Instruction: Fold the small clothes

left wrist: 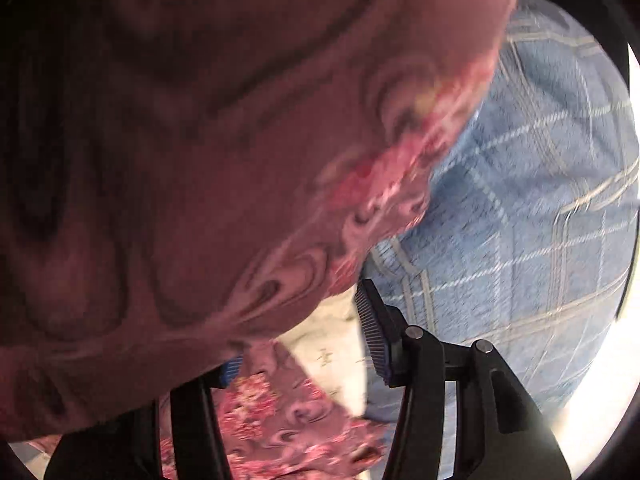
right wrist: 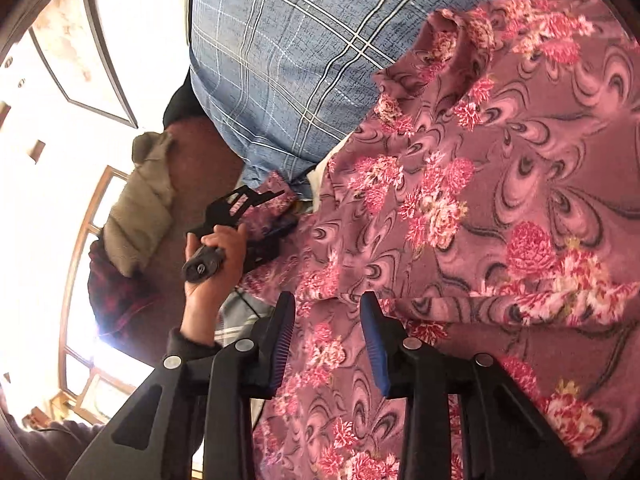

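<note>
A pink floral garment (right wrist: 480,200) lies spread over a blue plaid bed cover (right wrist: 288,60). My right gripper (right wrist: 328,298) hovers just over the garment's near part. Its blue pads (right wrist: 374,352) stand apart and the cloth shows flat in the gap. At the garment's left edge a hand (right wrist: 212,276) holds my left gripper (right wrist: 256,216), with a corner of the fabric over it. In the left wrist view the blurred garment (left wrist: 200,160) fills the upper left and drapes over the left finger. My left gripper (left wrist: 300,316) shows its right pad (left wrist: 372,320) bare, apart from the other.
The blue plaid cover (left wrist: 520,200) runs to the right. A white cloth (left wrist: 332,344) lies under the garment. A beige cloth (right wrist: 140,208) and a dark red checked cloth (right wrist: 116,288) sit at the left by a brown surface. Bright windows (right wrist: 80,240) lie beyond.
</note>
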Demonstrator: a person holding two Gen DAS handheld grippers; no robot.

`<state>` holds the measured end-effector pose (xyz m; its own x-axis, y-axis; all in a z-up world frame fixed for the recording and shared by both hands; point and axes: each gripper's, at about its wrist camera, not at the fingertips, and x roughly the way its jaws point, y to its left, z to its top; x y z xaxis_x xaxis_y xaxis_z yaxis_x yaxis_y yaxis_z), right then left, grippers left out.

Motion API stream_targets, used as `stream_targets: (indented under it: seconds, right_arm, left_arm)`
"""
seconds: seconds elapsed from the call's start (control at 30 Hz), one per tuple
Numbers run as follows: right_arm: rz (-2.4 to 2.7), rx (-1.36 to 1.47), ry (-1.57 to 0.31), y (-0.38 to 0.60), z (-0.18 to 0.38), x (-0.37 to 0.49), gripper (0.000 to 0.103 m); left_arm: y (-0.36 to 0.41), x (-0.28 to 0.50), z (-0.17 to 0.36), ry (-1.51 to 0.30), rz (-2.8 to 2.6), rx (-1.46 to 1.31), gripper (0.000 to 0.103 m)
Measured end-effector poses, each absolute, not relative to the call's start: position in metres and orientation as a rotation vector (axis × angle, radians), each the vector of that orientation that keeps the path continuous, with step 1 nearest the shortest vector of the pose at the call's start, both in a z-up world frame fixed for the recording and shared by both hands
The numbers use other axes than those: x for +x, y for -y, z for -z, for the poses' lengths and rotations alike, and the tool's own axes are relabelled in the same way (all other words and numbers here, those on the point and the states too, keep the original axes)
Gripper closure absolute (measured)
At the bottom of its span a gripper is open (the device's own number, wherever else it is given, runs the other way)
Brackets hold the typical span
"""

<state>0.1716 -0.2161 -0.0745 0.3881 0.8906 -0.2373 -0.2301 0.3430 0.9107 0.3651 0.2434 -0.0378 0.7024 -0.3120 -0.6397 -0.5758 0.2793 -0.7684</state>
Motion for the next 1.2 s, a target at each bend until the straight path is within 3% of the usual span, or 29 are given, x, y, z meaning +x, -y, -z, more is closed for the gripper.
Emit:
stream_targets:
  seconds: [0.03, 0.07, 0.1, 0.37, 0.63, 0.8, 0.93, 1.0, 1.07, 1.13, 1.2]
  right_arm:
    - [-0.872, 0.952, -0.863, 0.218, 0.077, 0.173, 0.068]
    - [-0.88, 0.972, -0.856, 0.222, 0.079, 0.172, 0.068]
    - [-0.89, 0.985, -0.849, 0.224, 0.079, 0.172, 0.067]
    - [-0.918, 0.984, -0.839, 0.216, 0.08, 0.176, 0.065]
    - [-0.919, 0.985, -0.836, 0.216, 0.08, 0.176, 0.065]
    - [-0.92, 0.987, -0.836, 0.217, 0.08, 0.176, 0.065]
    - [-0.925, 0.993, -0.833, 0.218, 0.081, 0.175, 0.065]
    - [-0.927, 0.997, -0.832, 0.218, 0.082, 0.176, 0.065]
    - [-0.93, 1.004, -0.83, 0.218, 0.083, 0.177, 0.065]
    - [-0.926, 1.006, -0.832, 0.219, 0.084, 0.177, 0.065]
    - [-0.91, 1.004, -0.844, 0.219, 0.083, 0.178, 0.065]
  left_arm:
    - [-0.245, 0.367, 0.037, -0.823, -0.208, -1.317, 0.064]
    - [-0.247, 0.37, 0.037, -0.81, -0.201, -1.314, 0.096]
    - [-0.248, 0.373, 0.037, -0.809, -0.184, -1.306, 0.098]
    - [-0.229, 0.349, 0.016, -0.788, -0.048, -1.3, 0.099]
    - [-0.106, 0.329, -0.014, -0.938, 0.3, -1.181, 0.099]
    - [-0.035, 0.339, 0.018, -1.112, 0.406, -1.123, 0.098]
    - [-0.037, 0.35, 0.054, -1.236, 0.419, -1.145, 0.098]
    - [-0.053, 0.345, 0.05, -1.2, 0.477, -1.134, 0.093]
    - [-0.072, 0.324, 0.043, -1.147, 0.525, -1.106, 0.062]
    - [-0.097, 0.281, 0.038, -1.074, 0.535, -1.066, 0.039]
    - [-0.116, 0.254, 0.044, -1.011, 0.501, -1.032, 0.035]
